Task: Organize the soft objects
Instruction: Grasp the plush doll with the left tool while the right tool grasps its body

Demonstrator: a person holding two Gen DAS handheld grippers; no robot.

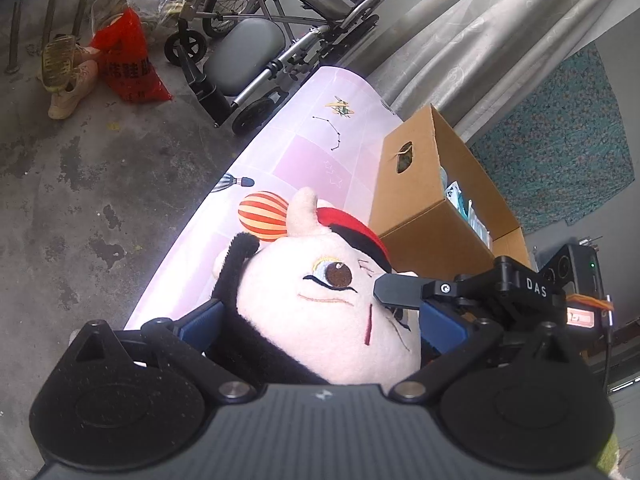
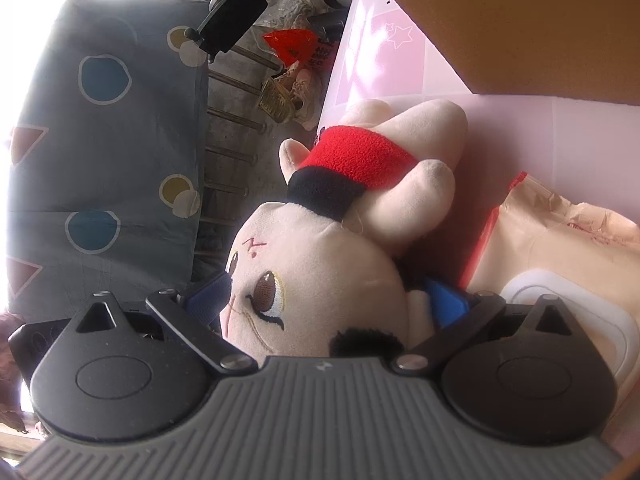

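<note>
Plush doll (image 1: 332,312): cream face, black hair, red top; both grippers clamp its head.

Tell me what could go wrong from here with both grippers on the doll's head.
Both the left gripper and right gripper clamp the plush doll by its head, so pulling apart could strain seams. The cardboard box already holds items; the doll may not drop in cleanly. The wipes pack beside it could get dragged.

Home – wheelchair (image 1: 256,28), curtains (image 1: 460,40), shoes (image 1: 72,80) on concrete floor (image 1: 80,200).
</note>
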